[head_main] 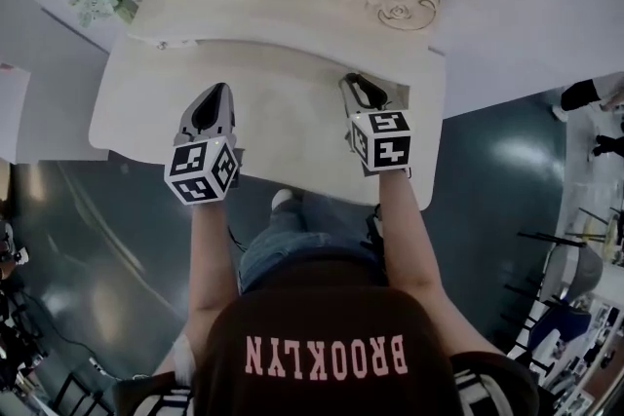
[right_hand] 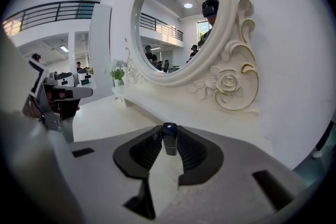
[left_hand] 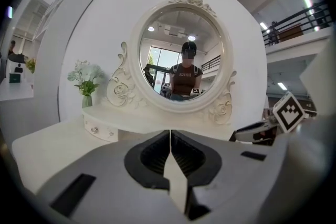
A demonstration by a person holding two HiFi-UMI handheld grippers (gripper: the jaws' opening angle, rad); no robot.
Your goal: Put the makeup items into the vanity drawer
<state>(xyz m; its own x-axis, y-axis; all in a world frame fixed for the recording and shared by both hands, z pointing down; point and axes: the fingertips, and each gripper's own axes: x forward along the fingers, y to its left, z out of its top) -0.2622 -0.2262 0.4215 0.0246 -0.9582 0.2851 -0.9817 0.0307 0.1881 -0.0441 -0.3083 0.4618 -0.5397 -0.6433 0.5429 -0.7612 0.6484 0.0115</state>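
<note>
Right tongs (right_hand: pixel 169 152) pinch small dark makeup tube (right_hand: pixel 169 135); left tongs (left_hand: pixel 170 139) closed, empty. We judge tube light, rigid, slick: hold mid-barrel, firm squeeze, not cap.

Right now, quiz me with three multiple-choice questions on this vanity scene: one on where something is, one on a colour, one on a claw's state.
1. Where do the flowers stand?
A. Left of the mirror
B. Right of the mirror
C. On the floor

2. What colour is the small item in the right claw?
A. Pink
B. Dark
C. White

3. How is the left claw?
A. Wide open
B. Shut on a flower
C. Shut, nothing between

Answers: 1 A, the left gripper view shows them at the mirror's left side. 2 B, its cap and body look near black. 3 C, its jaws meet with nothing between them.
</note>
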